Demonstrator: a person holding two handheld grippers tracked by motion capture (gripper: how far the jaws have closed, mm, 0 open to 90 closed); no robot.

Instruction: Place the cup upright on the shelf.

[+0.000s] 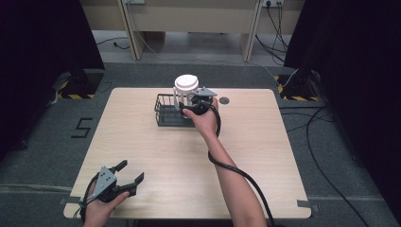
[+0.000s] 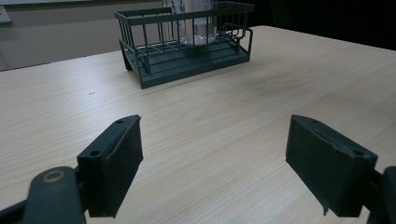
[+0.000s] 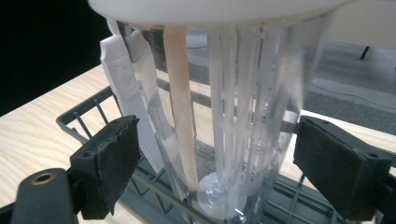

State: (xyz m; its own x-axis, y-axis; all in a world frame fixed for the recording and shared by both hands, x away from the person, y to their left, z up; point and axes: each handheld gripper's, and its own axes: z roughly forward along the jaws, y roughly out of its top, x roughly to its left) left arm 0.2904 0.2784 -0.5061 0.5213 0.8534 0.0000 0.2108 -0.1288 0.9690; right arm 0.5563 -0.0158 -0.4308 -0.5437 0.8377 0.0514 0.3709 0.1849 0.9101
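A clear plastic bottle with a white lid stands upright in a dark wire basket at the middle back of the wooden table. My right gripper is at the basket's right end, open, one jaw on either side of the bottle. A white strap and a pale straw hang inside and beside the bottle, above the basket rim. My left gripper rests open near the table's front left corner. It points across bare wood toward the basket and the bottle.
A small round grommet sits in the table just right of the basket. The right gripper's black cable trails along the forearm to the front edge. Black curtains flank the table, and cables lie on the floor at the right.
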